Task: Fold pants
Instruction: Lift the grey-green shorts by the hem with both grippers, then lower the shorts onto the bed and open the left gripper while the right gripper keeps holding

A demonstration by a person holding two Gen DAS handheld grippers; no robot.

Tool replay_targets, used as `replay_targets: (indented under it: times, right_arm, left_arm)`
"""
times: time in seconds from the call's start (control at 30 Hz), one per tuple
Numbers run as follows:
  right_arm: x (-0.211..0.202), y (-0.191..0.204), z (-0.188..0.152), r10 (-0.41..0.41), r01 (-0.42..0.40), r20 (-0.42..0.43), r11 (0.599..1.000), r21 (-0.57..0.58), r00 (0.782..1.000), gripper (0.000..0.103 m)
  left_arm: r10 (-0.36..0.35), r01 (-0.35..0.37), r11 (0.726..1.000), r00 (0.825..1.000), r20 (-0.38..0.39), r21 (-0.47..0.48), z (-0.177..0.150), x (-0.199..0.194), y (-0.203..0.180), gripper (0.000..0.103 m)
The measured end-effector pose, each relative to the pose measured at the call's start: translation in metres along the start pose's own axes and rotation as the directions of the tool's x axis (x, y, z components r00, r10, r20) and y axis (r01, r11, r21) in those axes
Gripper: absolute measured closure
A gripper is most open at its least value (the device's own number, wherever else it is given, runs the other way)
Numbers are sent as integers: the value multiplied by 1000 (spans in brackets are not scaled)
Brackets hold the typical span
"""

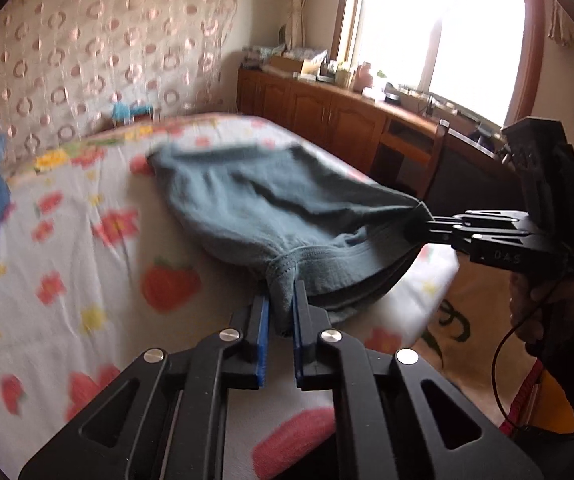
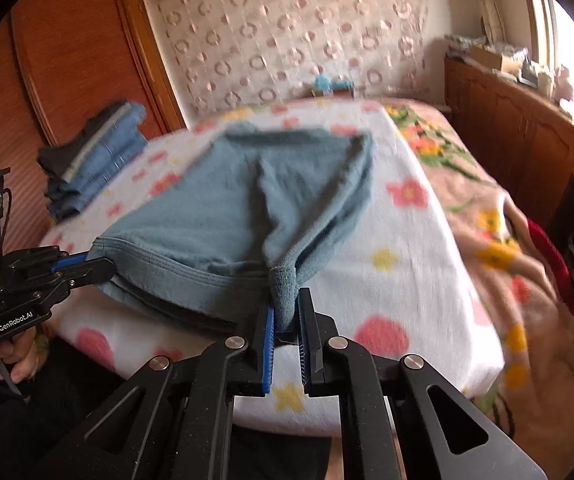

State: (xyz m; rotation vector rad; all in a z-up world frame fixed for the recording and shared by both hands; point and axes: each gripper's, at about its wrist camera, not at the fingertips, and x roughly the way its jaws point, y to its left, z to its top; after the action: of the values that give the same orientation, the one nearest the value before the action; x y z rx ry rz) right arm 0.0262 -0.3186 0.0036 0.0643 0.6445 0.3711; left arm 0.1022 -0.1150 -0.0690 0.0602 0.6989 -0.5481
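Note:
Grey-blue pants lie stretched over the flowered bed, also seen in the right wrist view. My left gripper is shut on one corner of the waistband, lifted off the near bed edge. It also shows in the right wrist view at the left. My right gripper is shut on the other waistband corner; it also shows in the left wrist view at the right. The waistband hangs taut between the two grippers. The legs trail toward the far side of the bed.
A stack of folded blue and dark clothes sits at the bed's far left. The flowered sheet covers the bed, with a beige blanket along its right side. Wooden cabinets stand under the window.

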Motion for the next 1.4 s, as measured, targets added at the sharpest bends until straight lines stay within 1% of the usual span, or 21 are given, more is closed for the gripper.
replay_targets:
  times: [0.13, 0.27, 0.33, 0.4, 0.47, 0.5, 0.57, 0.63, 0.73, 0.8, 0.87, 0.9, 0.93, 0.97, 1.0, 1.07, 1.13, 1.17, 1.2, 1.27, 1.4]
  right_arm:
    - [-21, 14, 32, 19, -16, 79, 999, -46, 997, 93]
    - [-45, 30, 71, 42, -26, 167, 995, -92, 985, 93]
    - [-60, 42, 92, 56, -30, 219, 992, -121, 974, 93]
    - [-74, 51, 108, 70, -33, 262, 989, -142, 963, 93]
    - [-89, 60, 122, 94, -46, 301, 986, -161, 949, 93]
    - [-96, 65, 129, 105, -52, 319, 984, -170, 942, 93]
    - [-107, 76, 141, 117, -52, 350, 980, -191, 929, 93]
    - [-108, 82, 149, 130, -58, 360, 977, -205, 924, 93]
    - [-96, 86, 157, 150, -80, 346, 975, -209, 926, 93]
    - [-76, 88, 164, 158, -92, 320, 973, -209, 934, 93]
    - [-48, 86, 177, 145, -82, 292, 973, -217, 945, 93]
    - [-30, 73, 190, 141, -80, 281, 973, -216, 949, 93]
    - [-15, 68, 204, 138, -81, 269, 974, -211, 953, 93]
    - [-3, 69, 218, 132, -78, 266, 975, -207, 955, 93]
    - [8, 72, 235, 120, -64, 271, 976, -207, 955, 93]
    - [15, 81, 260, 104, -42, 294, 977, -209, 950, 93]
    - [17, 95, 275, 99, -25, 325, 975, -223, 940, 93]
    - [17, 99, 279, 100, -24, 325, 973, -229, 941, 93]
    - [22, 105, 274, 103, -27, 317, 971, -236, 943, 93]
    - [31, 109, 261, 109, -35, 289, 968, -247, 951, 93]
    - [67, 108, 215, 119, -77, 140, 959, -272, 983, 93]
  left_arm:
    - [8, -8, 1000, 997, 76, 0, 35, -27, 9, 93]
    - [31, -32, 1000, 987, 156, -2, 72, -57, 22, 93]
    - [51, -51, 999, 977, 205, -3, 93, -77, 27, 93]
    - [53, -55, 998, 967, 247, 3, 110, -97, 30, 93]
    - [34, -38, 999, 958, 283, 9, 123, -117, 32, 93]
    - [27, -32, 999, 956, 293, 13, 129, -123, 33, 93]
    - [48, -60, 998, 949, 311, 29, 141, -135, 35, 93]
    - [54, -65, 998, 949, 312, 26, 149, -138, 43, 93]
    - [87, -92, 996, 951, 296, 2, 154, -131, 63, 93]
    - [130, -132, 991, 953, 273, -10, 153, -116, 82, 93]
    - [176, -176, 984, 954, 243, -19, 156, -96, 104, 93]
    - [202, -205, 979, 951, 234, -15, 158, -87, 117, 93]
    - [228, -232, 973, 945, 236, -11, 162, -81, 126, 93]
    - [257, -261, 965, 936, 240, -13, 168, -76, 137, 93]
    - [270, -272, 962, 931, 245, -25, 174, -75, 146, 93]
    - [279, -279, 959, 919, 277, -41, 189, -81, 156, 93]
    - [303, -311, 950, 900, 313, -25, 200, -90, 156, 93]
    - [309, -318, 948, 900, 309, -21, 201, -92, 155, 93]
    - [313, -321, 947, 902, 299, -23, 199, -93, 156, 93]
    - [307, -310, 950, 912, 271, -32, 184, -92, 159, 93]
    - [295, -299, 954, 943, 153, 4, 127, -67, 153, 93]
